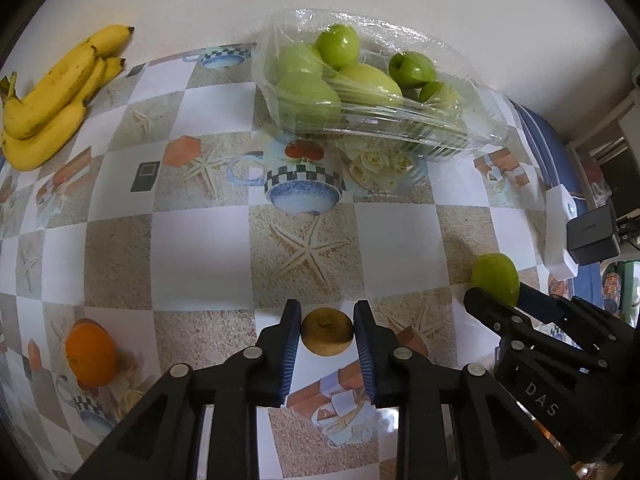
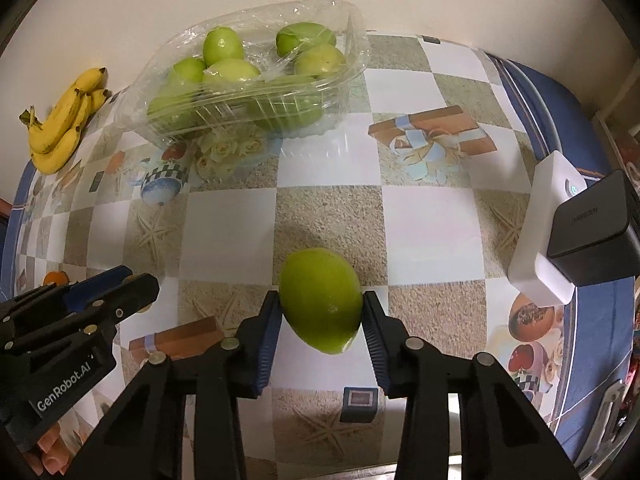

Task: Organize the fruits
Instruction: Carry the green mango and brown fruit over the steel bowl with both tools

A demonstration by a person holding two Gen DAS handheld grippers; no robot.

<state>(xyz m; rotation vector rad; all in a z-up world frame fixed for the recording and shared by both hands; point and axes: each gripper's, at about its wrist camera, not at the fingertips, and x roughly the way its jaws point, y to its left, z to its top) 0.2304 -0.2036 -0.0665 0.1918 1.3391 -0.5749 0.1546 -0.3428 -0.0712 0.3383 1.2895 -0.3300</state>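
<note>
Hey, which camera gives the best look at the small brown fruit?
The left wrist view: the brown fruit sits centred, pinched in the left claw. In the right wrist view, that claw hides it.

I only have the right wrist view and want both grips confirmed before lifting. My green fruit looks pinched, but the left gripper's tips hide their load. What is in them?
Observer: The left gripper is shut on a small round brown fruit, with a pad touching each side.
Operator: Good. I see a sliver of colour beyond that gripper. What is it?
Observer: A whole orange, lying on the tablecloth to the left of the left gripper and apart from it.
</note>
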